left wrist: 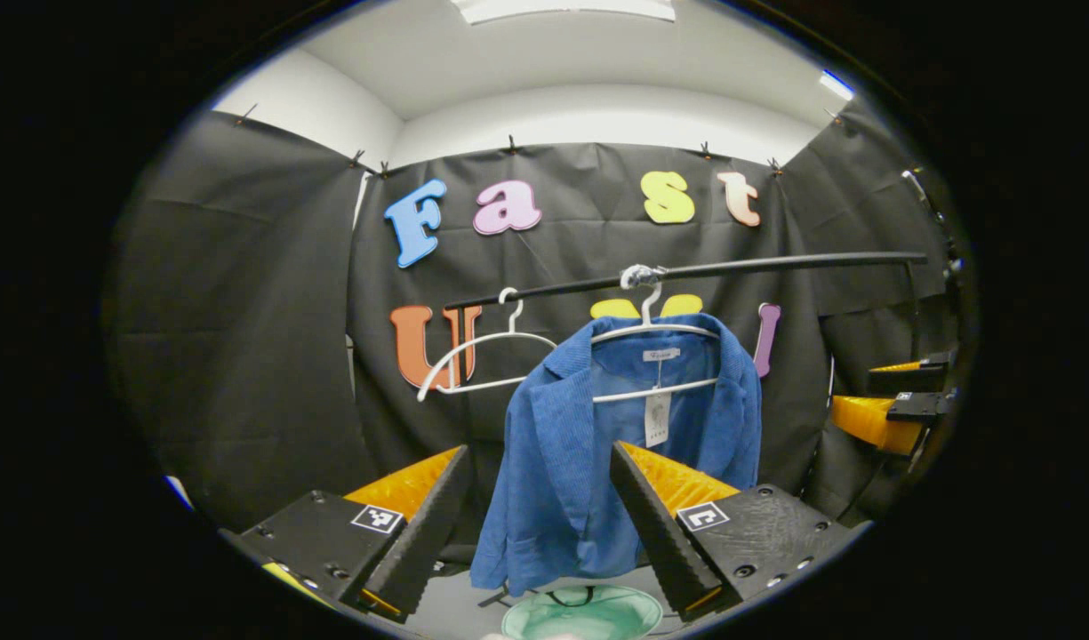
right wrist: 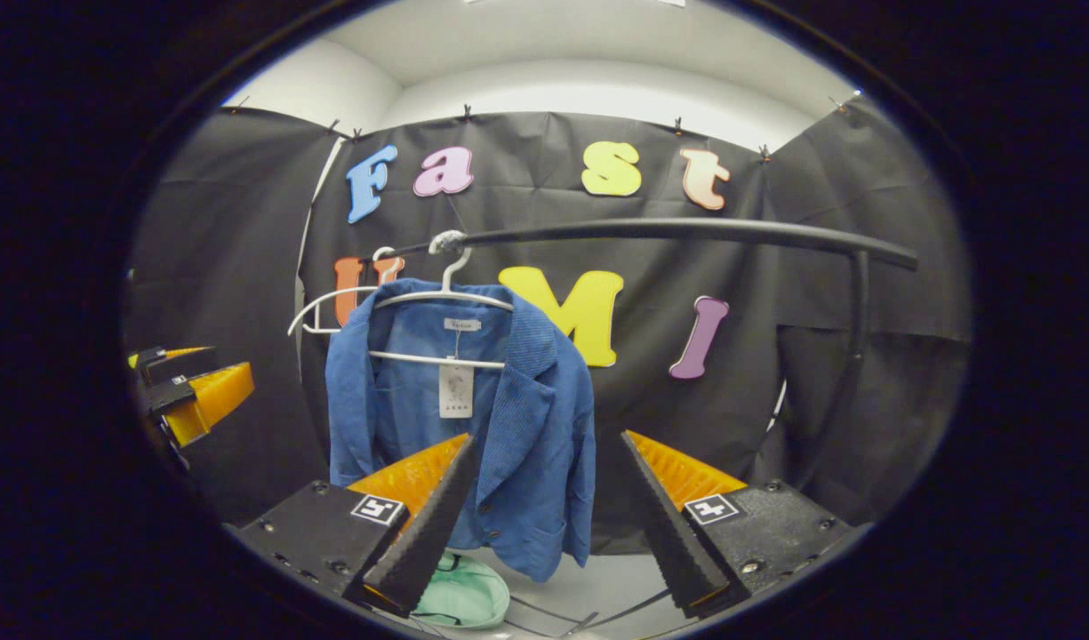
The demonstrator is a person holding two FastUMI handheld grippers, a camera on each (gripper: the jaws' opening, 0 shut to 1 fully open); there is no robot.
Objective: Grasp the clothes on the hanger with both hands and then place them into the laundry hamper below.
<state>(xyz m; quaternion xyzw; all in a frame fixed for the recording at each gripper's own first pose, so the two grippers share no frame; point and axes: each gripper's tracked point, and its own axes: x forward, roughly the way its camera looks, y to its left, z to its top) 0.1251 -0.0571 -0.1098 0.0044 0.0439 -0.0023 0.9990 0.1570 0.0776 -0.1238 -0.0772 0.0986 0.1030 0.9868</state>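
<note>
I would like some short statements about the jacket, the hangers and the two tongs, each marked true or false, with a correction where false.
1. The blue jacket hangs on a white hanger on the black rail. True.
2. The left tongs are shut on the jacket. False: they are open, short of it.
3. A second white hanger on the rail is empty. True.
4. The jacket already lies in the green hamper. False: it hangs above it.
5. The right tongs are open. True.
</note>
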